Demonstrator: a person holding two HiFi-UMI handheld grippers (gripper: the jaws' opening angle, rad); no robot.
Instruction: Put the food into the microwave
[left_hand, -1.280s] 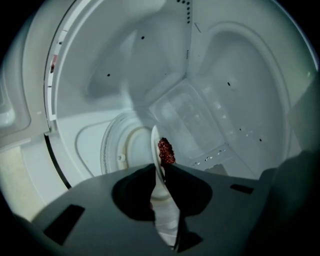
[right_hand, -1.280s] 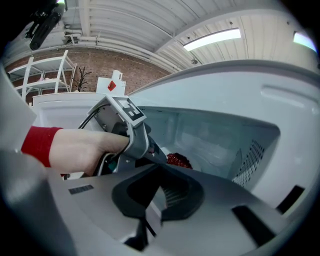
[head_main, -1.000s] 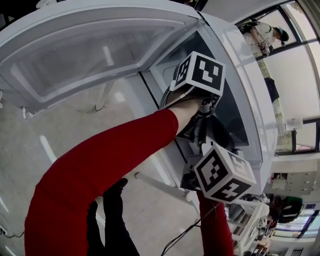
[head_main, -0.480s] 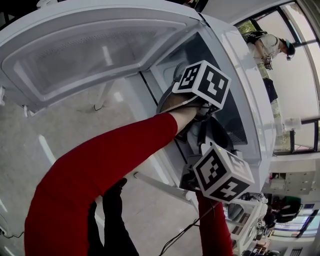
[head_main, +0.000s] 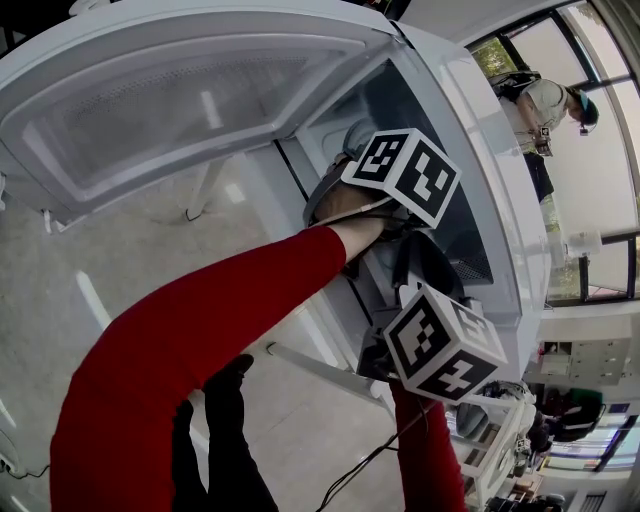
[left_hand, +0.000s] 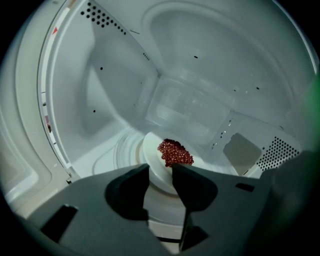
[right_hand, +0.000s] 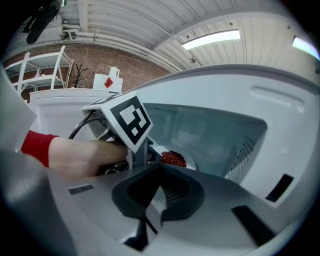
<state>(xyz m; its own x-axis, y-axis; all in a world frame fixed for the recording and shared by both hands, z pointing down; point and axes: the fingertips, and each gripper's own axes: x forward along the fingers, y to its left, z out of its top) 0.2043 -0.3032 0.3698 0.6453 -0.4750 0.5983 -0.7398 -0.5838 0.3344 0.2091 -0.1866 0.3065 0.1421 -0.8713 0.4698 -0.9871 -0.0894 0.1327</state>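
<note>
- My left claw (left_hand: 160, 167) is inside the microwave (left_hand: 200, 75). Its two jaws have just been opening, and now they stand apart.
- The white plate (left_hand: 152, 150) sits on the round glass tray (left_hand: 125, 150) on the microwave floor. The plate's near edge shows in the gap between my left jaws. I think the pads no longer press on it, so the plate is let go.
- The red food (left_hand: 175, 152) is a small heap on the plate. It lies just past my left jaw tips, a little to the right.
- So the plate is straight ahead of my left claw, on its far side. The plate is round, so it has no long side to line up with.
- I think the next move is to pull my left claw straight back toward the opening. The plate's edge is very close, so a sideways slip could nudge it.
- My left arm, in its red sleeve (head_main: 200, 330), reaches in past the open door (head_main: 190, 110). The claw tips down a bit toward the plate.
- My right claw (right_hand: 160, 165) waits outside, near the opening. Its jaws are pressed together with nothing in them. It is farther from the plate than my left claw.
</note>
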